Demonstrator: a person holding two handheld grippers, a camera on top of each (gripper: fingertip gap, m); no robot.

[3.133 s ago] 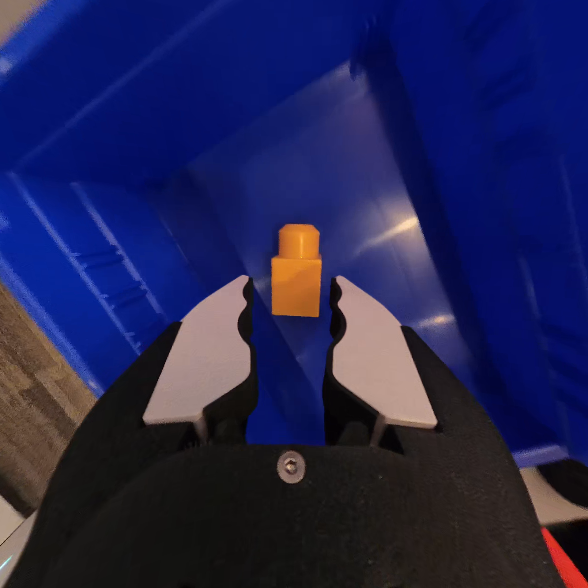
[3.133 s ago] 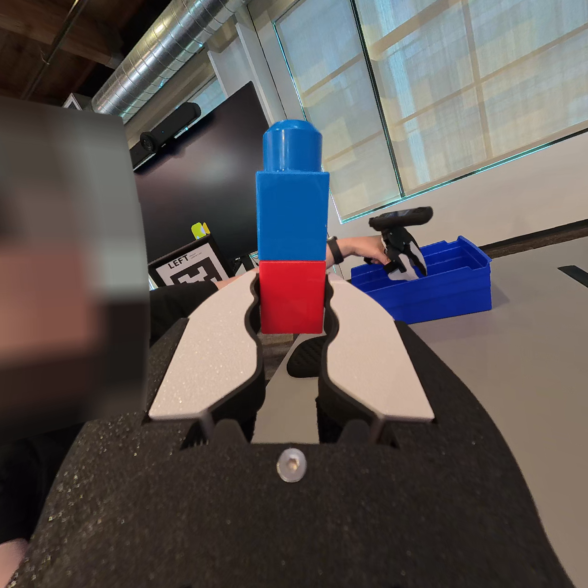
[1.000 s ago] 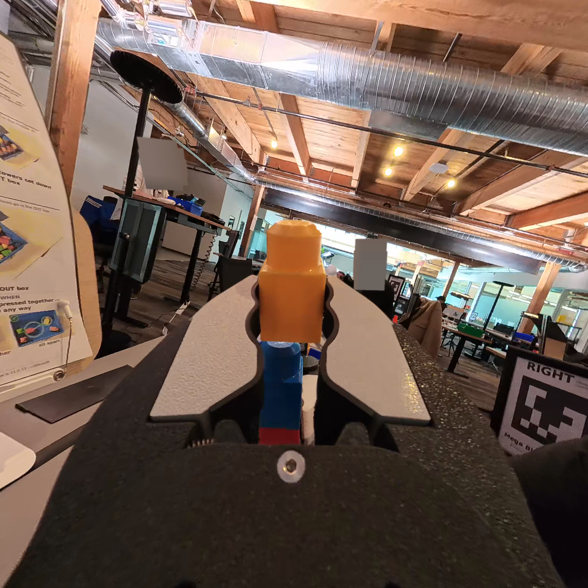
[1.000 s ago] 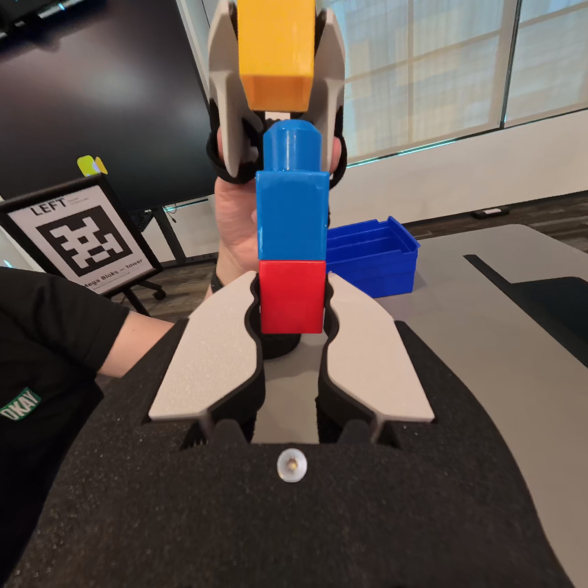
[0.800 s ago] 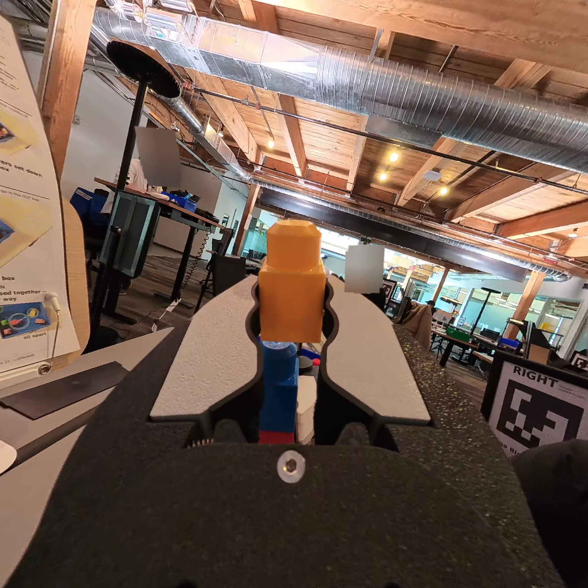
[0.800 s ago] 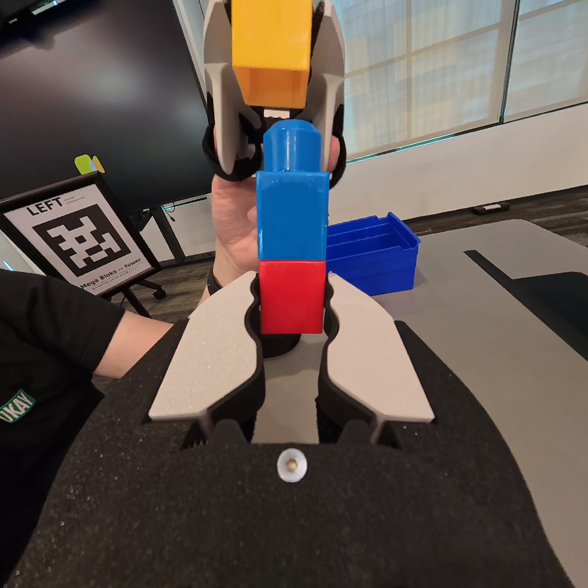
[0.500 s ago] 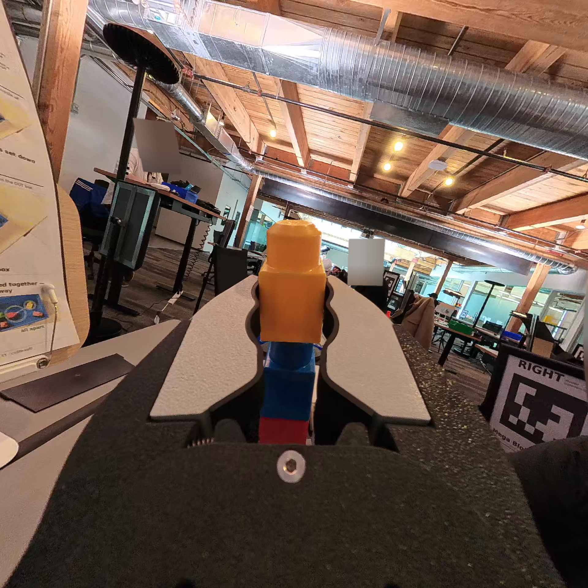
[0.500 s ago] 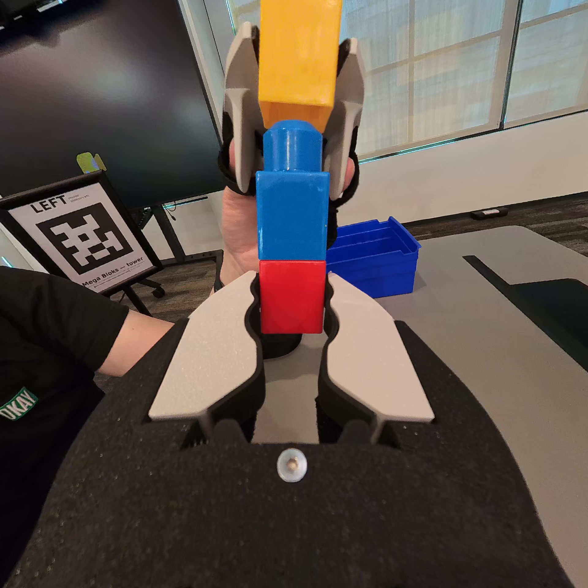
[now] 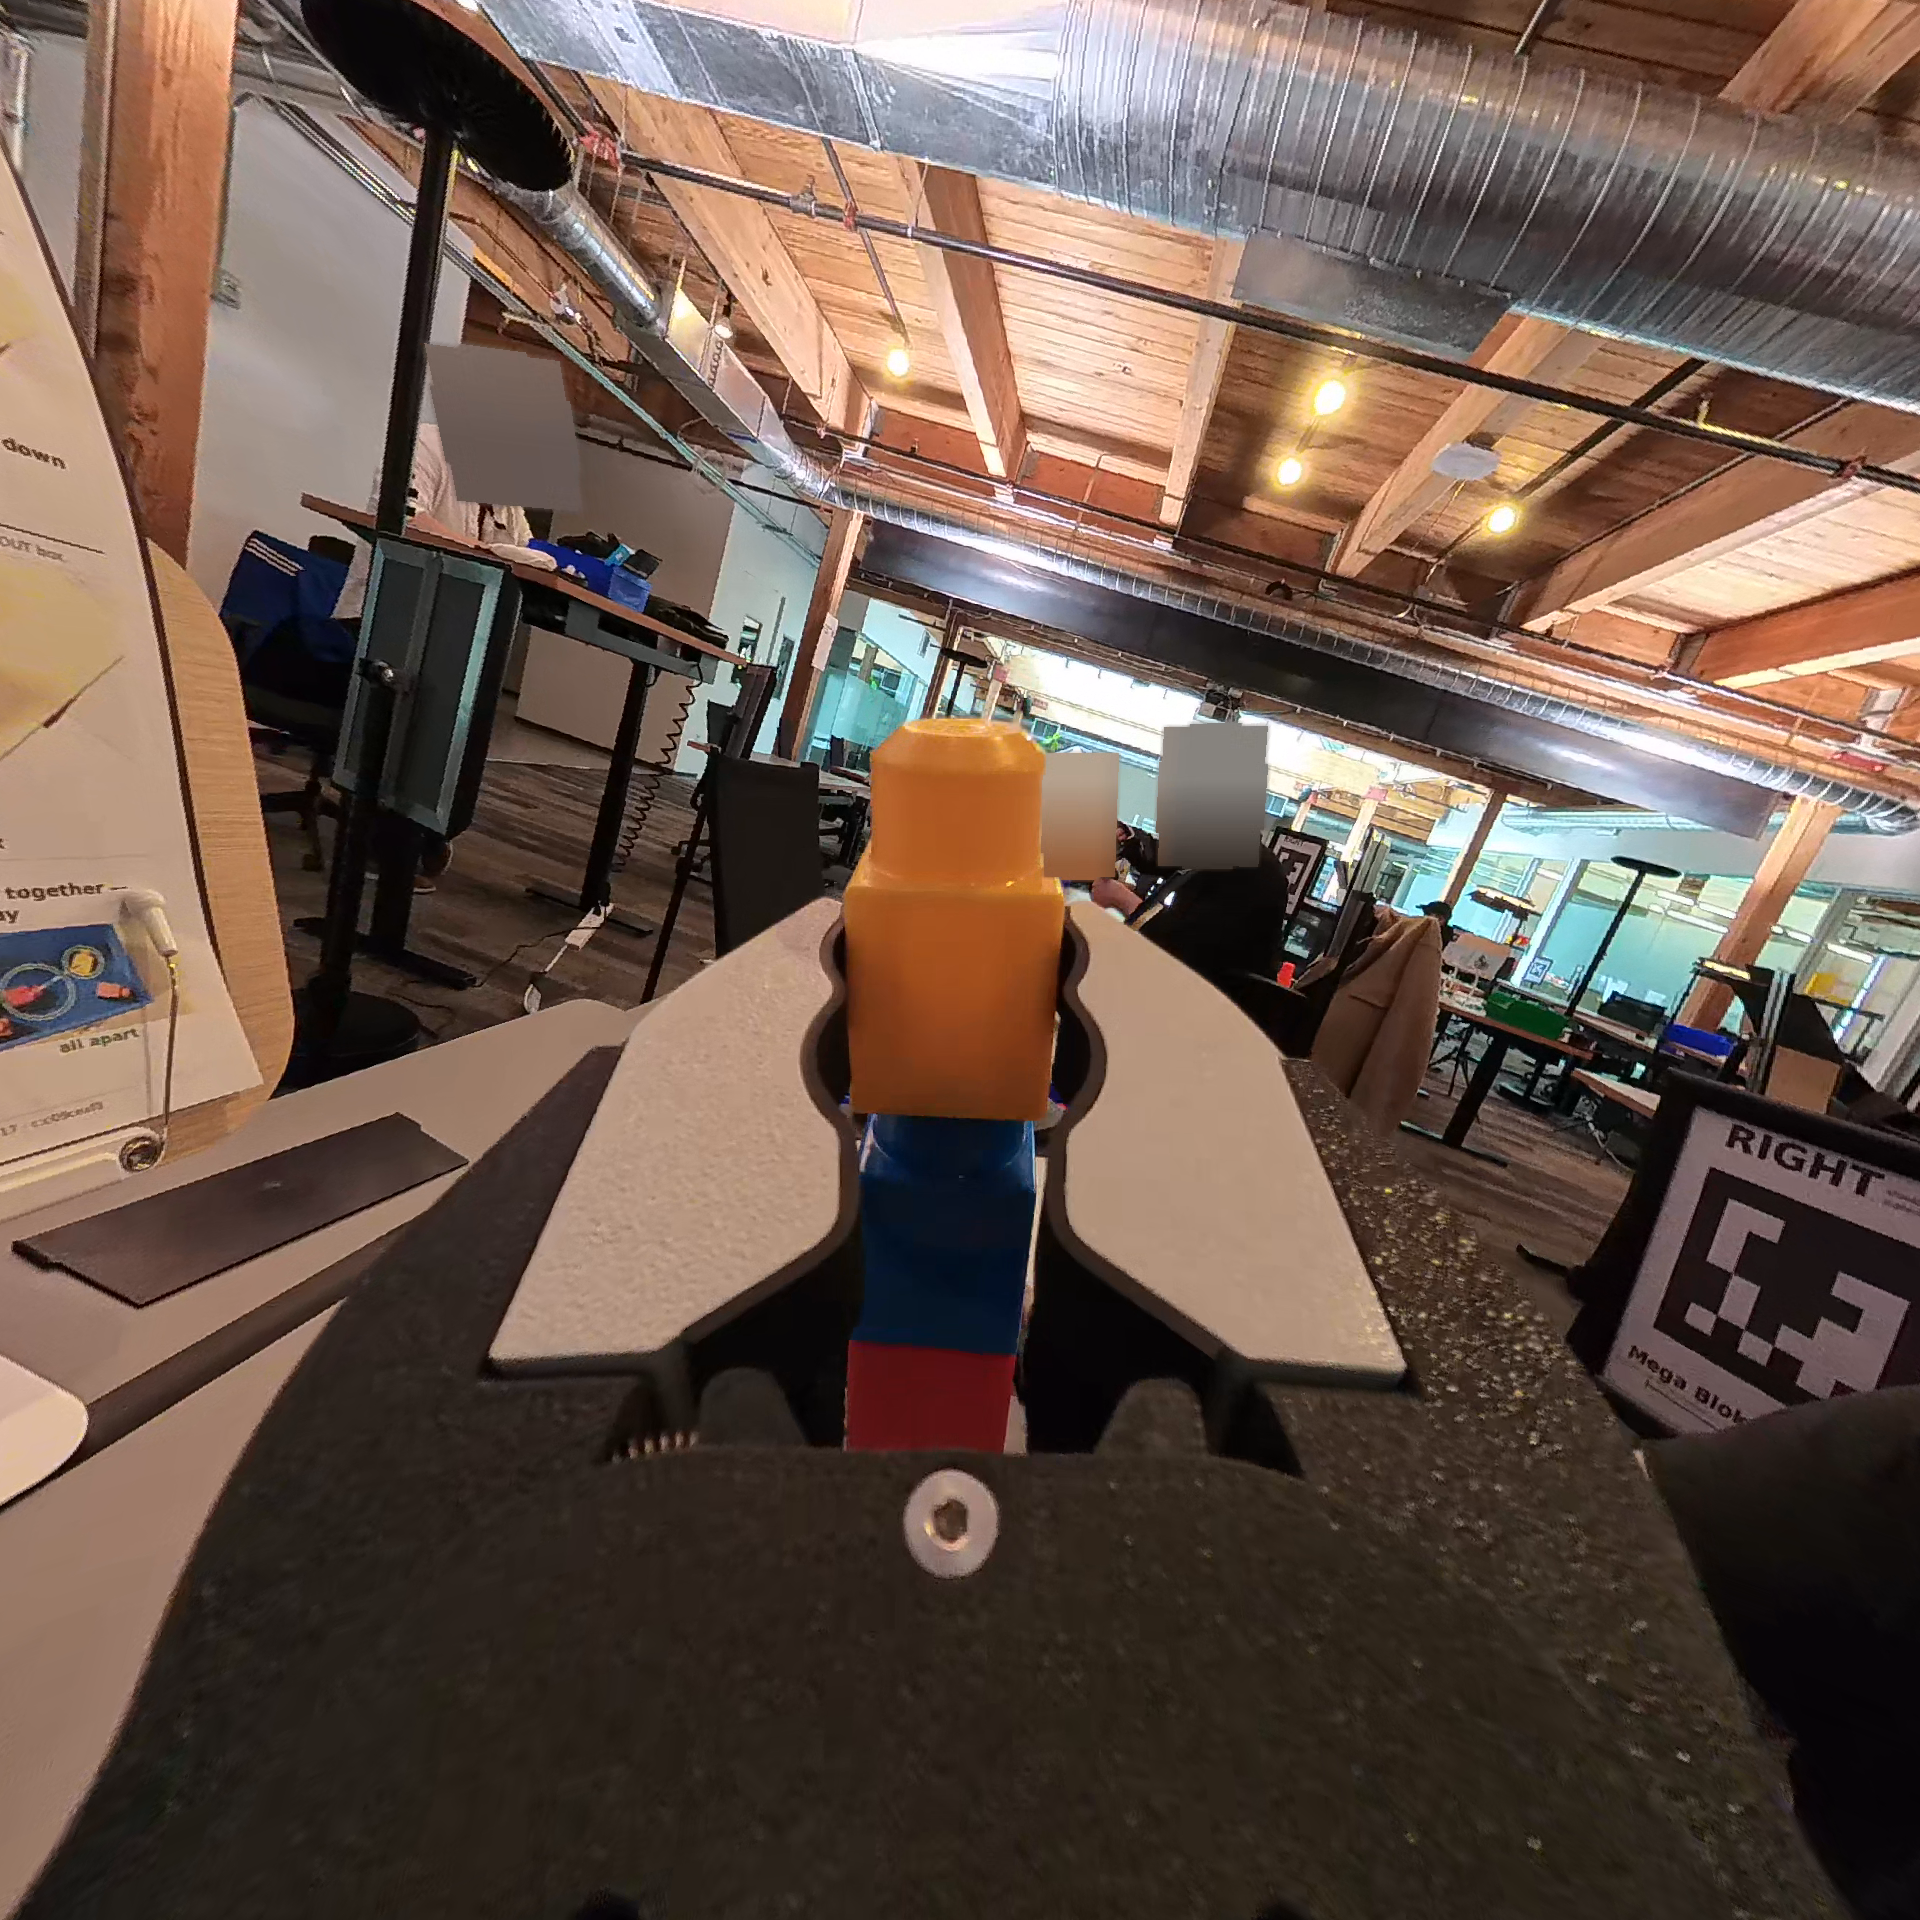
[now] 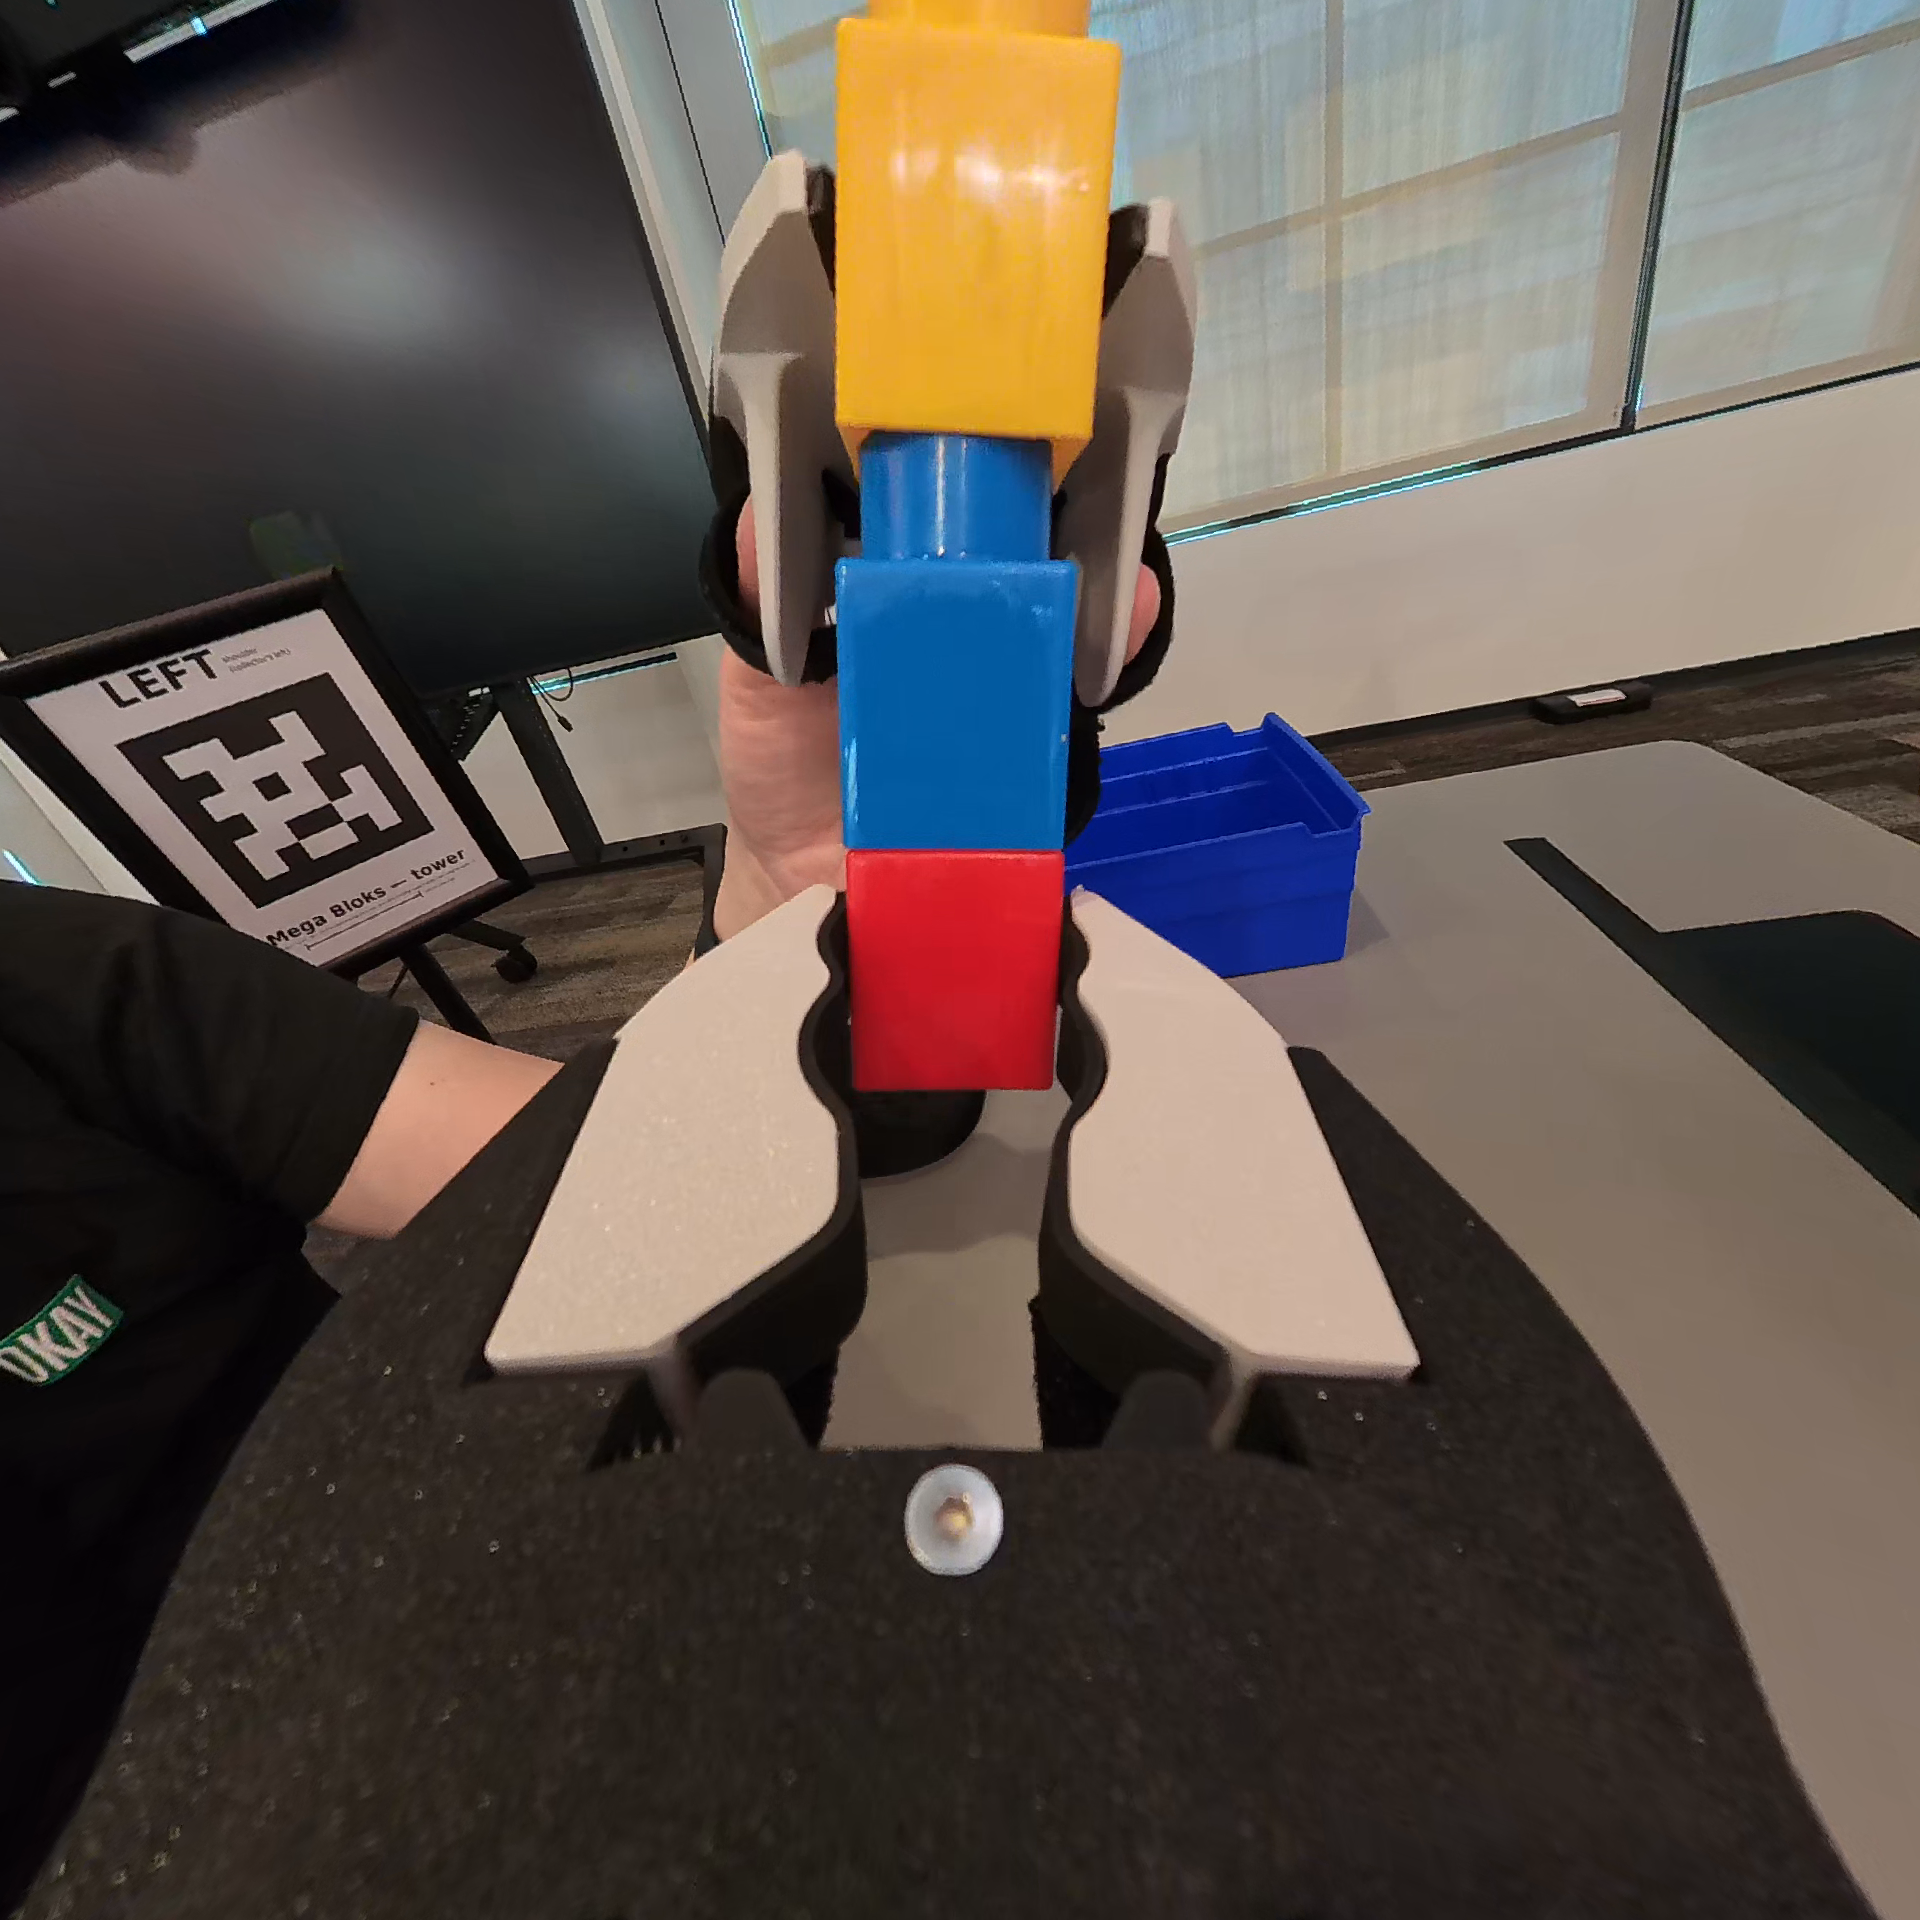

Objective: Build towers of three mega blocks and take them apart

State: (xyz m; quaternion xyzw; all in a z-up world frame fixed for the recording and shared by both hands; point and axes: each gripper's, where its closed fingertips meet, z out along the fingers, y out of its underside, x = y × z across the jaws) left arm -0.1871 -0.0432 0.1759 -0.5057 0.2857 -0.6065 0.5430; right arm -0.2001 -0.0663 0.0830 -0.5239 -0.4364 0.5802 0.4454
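My right gripper (image 10: 954, 966) is shut on a red block (image 10: 951, 971) with a blue block (image 10: 951, 707) stacked on it. My left gripper (image 9: 951, 997) is shut on an orange block (image 9: 951, 987) and holds it over the blue block's stud (image 10: 951, 499). The stud sits partly inside the orange block (image 10: 971, 229), with a gap still showing between the two bodies. In the left wrist view the blue block (image 9: 940, 1247) and red block (image 9: 930, 1392) show below the orange one, between my fingers. The left gripper shows in the right wrist view, its fingers (image 10: 774, 416) on either side of the orange block.
A blue bin (image 10: 1216, 842) stands on the grey table (image 10: 1558, 1091) behind the blocks. A framed marker sign (image 10: 270, 790) stands at left, another (image 9: 1787, 1268) at right in the left wrist view. A black mat (image 9: 239, 1205) and an instruction board (image 9: 94, 727) are at left. A person's arm (image 10: 208, 1091) is close by.
My left gripper has brought the orange block down from above the blue block's stud onto it. The stud has gone partly into the orange block. My right gripper has held still.
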